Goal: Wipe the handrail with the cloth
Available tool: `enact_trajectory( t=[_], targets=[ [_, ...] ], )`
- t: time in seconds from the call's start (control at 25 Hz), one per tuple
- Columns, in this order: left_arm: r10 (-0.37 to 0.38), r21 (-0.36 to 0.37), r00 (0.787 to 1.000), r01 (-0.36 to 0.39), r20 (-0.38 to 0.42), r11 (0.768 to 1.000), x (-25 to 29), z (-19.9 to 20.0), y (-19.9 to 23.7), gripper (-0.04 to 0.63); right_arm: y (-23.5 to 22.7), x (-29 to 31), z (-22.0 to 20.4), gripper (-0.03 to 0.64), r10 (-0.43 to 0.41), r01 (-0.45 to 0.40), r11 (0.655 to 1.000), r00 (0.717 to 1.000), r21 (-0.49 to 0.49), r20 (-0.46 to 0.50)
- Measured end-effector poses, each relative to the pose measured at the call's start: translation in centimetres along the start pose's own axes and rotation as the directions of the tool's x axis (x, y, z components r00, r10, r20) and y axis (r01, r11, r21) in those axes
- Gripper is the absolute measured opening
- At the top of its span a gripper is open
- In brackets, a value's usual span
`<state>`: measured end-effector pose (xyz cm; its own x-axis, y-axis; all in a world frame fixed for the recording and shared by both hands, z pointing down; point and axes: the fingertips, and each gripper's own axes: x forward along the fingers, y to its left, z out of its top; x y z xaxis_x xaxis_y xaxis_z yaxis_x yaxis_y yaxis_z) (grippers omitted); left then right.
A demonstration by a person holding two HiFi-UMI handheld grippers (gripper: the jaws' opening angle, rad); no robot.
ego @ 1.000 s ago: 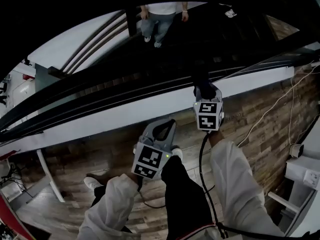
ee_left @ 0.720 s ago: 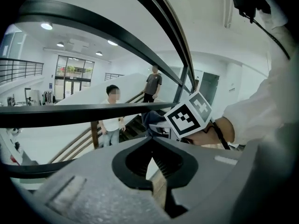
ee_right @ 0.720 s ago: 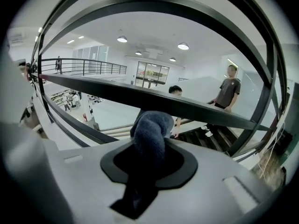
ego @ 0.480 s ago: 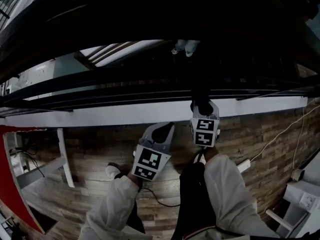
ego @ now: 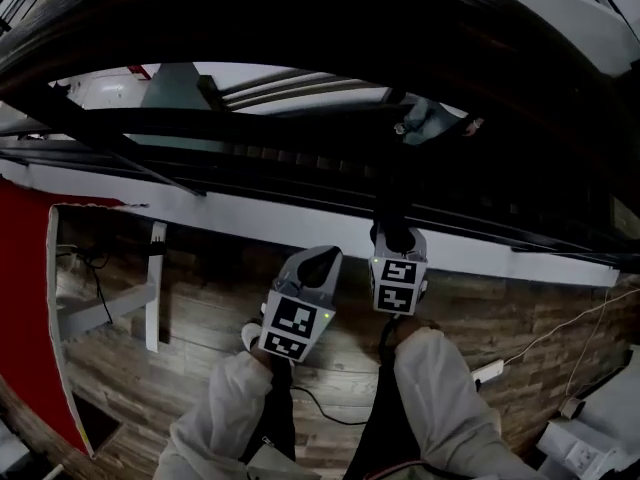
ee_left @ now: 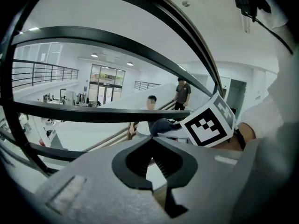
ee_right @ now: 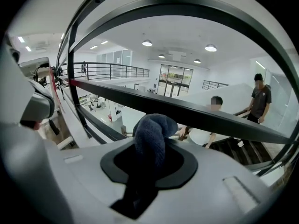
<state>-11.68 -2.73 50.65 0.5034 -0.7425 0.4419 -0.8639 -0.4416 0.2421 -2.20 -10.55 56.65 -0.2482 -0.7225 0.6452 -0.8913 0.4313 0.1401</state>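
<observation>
The handrail is a broad dark band that arcs across the top of the head view, with thinner dark rails under it. My right gripper points up at the railing and is shut on a dark blue cloth. The cloth bulges out of the jaws, just below a dark rail. I cannot tell whether it touches that rail. My left gripper sits close to the left of the right one. Its jaws are shut with nothing in them.
A white ledge runs below the railing above a wooden floor. A red panel and a white frame stand at the left. Cables and a power strip lie at the right. Two people are on the stairs beyond.
The head view has swung up and to the left, so the handrail now fills the top. Both grippers stay close together by the railing, the right one still holding the cloth.
</observation>
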Motion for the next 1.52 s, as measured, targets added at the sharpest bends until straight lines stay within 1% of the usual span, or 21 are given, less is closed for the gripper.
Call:
enact_trajectory(
  t=[0.12,0.24,0.36,0.52,0.64,0.72,0.88,0.92,1.0,1.16,1.28,1.44,1.52],
  targets=[
    [0.059,-0.031,0.998,-0.058,0.012,0.998,-2.7,-0.9,5.0,0.003,6.9,1.6,1.8,0.091,0.070,-0.070,0.997,0.998,-0.030,0.005],
    [0.139,-0.083,0.990,-0.137,0.025,0.987,-5.6,-2.2,9.8,0.003,13.8,3.4,3.3,0.091,0.161,-0.160,0.984,0.987,-0.084,0.002],
    [0.210,-0.131,0.977,-0.204,0.031,0.970,-8.9,-4.3,14.6,0.003,20.9,5.1,4.0,0.091,0.241,-0.240,0.960,0.971,-0.143,-0.012],
    [0.270,-0.168,0.963,-0.261,0.029,0.951,-13.0,-7.1,20.0,0.003,29.3,6.9,4.3,0.091,0.343,-0.341,0.919,0.939,-0.195,-0.024],
    [0.315,-0.192,0.949,-0.304,0.031,0.933,-15.3,-8.9,23.5,0.003,34.6,9.0,4.5,0.091,0.406,-0.404,0.886,0.913,-0.228,-0.040],
    [0.347,-0.212,0.937,-0.334,0.028,0.918,-16.4,-10.2,25.8,0.003,37.4,10.8,4.1,0.091,0.429,-0.428,0.866,0.902,-0.259,-0.053],
    [0.394,-0.236,0.919,-0.377,0.029,0.896,-17.5,-12.5,29.3,0.003,41.3,14.5,2.3,0.091,0.452,-0.461,0.831,0.886,-0.310,-0.107],
    [0.400,-0.234,0.916,-0.383,0.028,0.893,-17.5,-13.0,30.1,0.003,42.0,15.3,1.9,0.091,0.455,-0.469,0.826,0.882,-0.312,-0.119],
    [0.403,-0.232,0.915,-0.386,0.026,0.893,-17.0,-13.9,31.6,0.003,42.9,17.2,1.3,0.091,0.452,-0.467,0.829,0.883,-0.307,-0.124],
    [0.383,-0.242,0.923,-0.368,0.018,0.898,-15.5,-15.5,34.2,0.003,44.1,20.6,1.0,0.091,0.440,-0.459,0.835,0.888,-0.302,-0.132],
    [0.364,-0.236,0.931,-0.352,0.009,0.906,-14.0,-16.8,35.2,0.003,44.8,22.4,0.7,0.091,0.437,-0.462,0.839,0.887,-0.287,-0.151],
    [0.334,-0.182,0.943,-0.329,-0.005,0.927,-11.5,-18.7,36.0,0.003,45.8,25.5,0.1,0.091,0.453,-0.478,0.848,0.878,-0.230,-0.154],
    [0.318,-0.159,0.948,-0.315,-0.011,0.936,-10.4,-19.9,36.3,0.003,45.6,27.3,-0.5,0.091,0.449,-0.474,0.853,0.880,-0.219,-0.156]
  ],
)
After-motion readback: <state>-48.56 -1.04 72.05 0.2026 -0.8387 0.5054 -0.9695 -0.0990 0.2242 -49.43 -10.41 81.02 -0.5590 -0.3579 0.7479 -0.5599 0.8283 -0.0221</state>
